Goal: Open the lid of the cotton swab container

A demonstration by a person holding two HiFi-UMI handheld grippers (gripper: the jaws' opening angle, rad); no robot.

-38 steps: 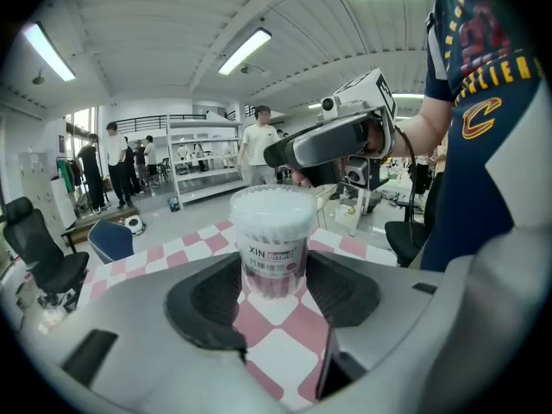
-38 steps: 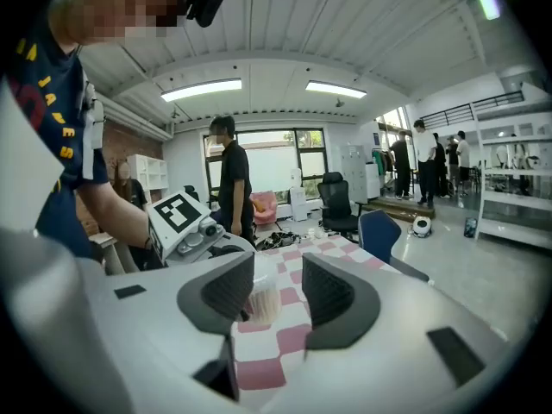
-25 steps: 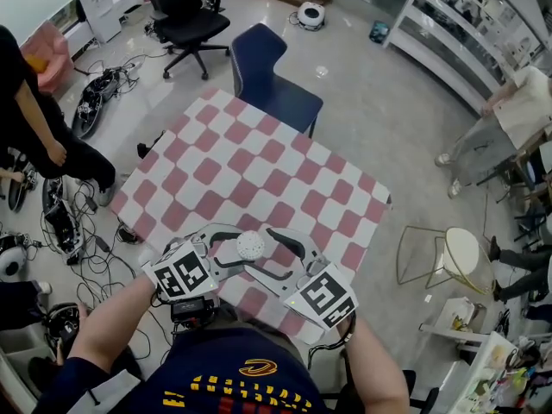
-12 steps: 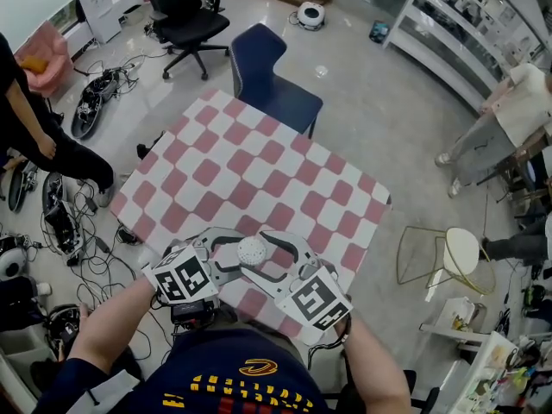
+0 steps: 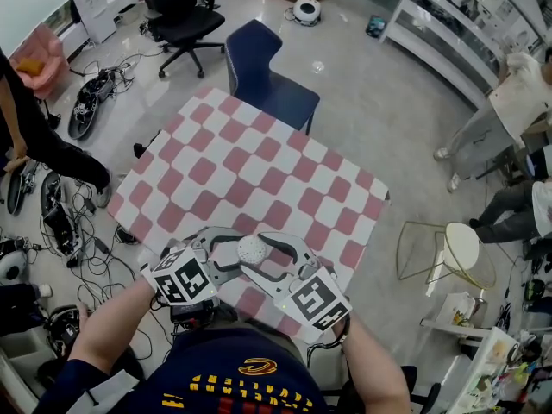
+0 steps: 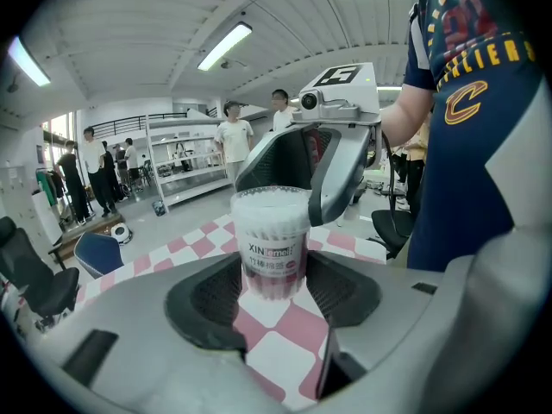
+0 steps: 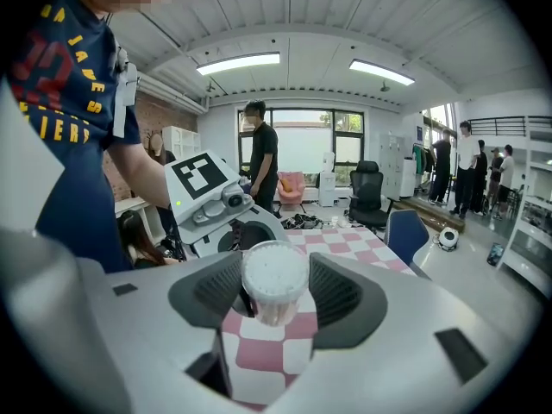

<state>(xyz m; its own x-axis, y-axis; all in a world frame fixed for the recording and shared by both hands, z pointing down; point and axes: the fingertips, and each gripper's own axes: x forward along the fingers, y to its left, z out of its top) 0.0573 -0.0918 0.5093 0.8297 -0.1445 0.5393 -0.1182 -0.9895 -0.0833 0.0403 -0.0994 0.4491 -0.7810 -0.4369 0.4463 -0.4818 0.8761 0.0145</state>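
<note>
At the near edge of the checked table (image 5: 259, 158): the cotton swab container (image 5: 251, 248) stands upright on the cloth, between the two grippers, which meet it from opposite sides.
Left gripper (image 6: 274, 287): jaws set wide, with the ribbed pads against the lower, labelled part of the container. It appears to hold the body firmly.
Right gripper (image 7: 274, 298): jaws have just been closing with the lid (image 7: 274, 272) between them. The pads now lie at the lid's two sides, seemingly in contact.
Container body: a clear, thin-walled plastic cylinder packed with swabs. Judged light, stiff enough to clamp, and likely to flex or crack under a hard squeeze.
Lid: a round cap slightly wider than the body. Its smooth plastic rim is probably slippery against the pads.
Where to hold: low on the body with one claw, to anchor it, and across the lid's rim with the other, so that a pull or twist acts on the cap alone.
Risk: being so light, the container would lift or tip with the lid if the lower grip slackened, and the swabs could spill.
</note>
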